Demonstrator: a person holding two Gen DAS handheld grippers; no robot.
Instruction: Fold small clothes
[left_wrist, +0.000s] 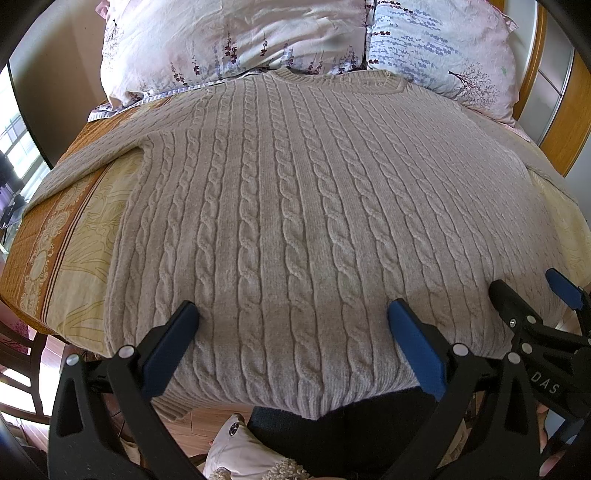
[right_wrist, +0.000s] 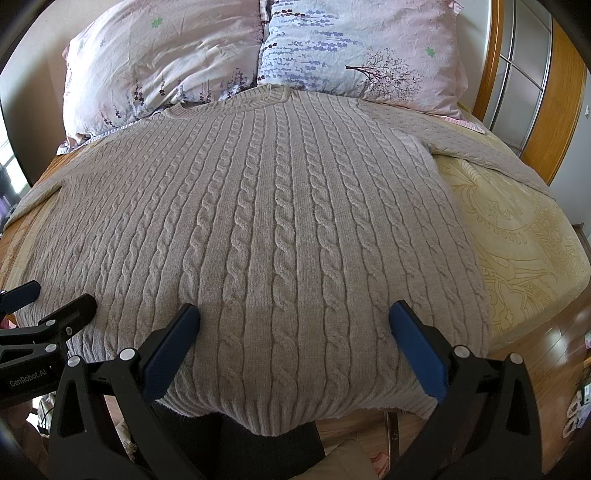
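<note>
On a bed, far left: wooden chair (left_wrist: 18, 354) beside the mattress edge, over a wood floor (left_wrist: 207, 417). Next, an orange-and-cream patterned bedsheet (left_wrist: 85, 236), with the left sleeve (left_wrist: 85, 162) of a beige cable-knit sweater (left_wrist: 295, 206) stretched across it toward the bed's edge. Sweater spread flat, front up, collar toward two floral pillows (left_wrist: 236, 44) at the headboard, ribbed hem hanging slightly over the near edge of the bed.

Left gripper (left_wrist: 293, 314) poised over the lower part of the sweater near the hem, blue-padded fingers (left_wrist: 168, 350) spread wide, nothing between them; whether the tips touch the knit cannot be told. Seen from the right wrist camera, the same gripper (right_wrist: 55, 295) at the sweater's left side, white lettering "GenRobot.AI" readable on its black body.

Right gripper (right_wrist: 295, 314) likewise over the hem area, fingers (right_wrist: 417, 350) set wide apart and empty, cable ribs visible between them. In the left wrist view, that gripper (left_wrist: 532, 291) at the sweater's right side, letters "DAS" readable on a black arm.

Further right: right sleeve (right_wrist: 480, 147) angled over the yellow part of the sheet (right_wrist: 517, 229), then a wooden bed frame (right_wrist: 561, 122) and a glass-panelled door (right_wrist: 524, 66).
</note>
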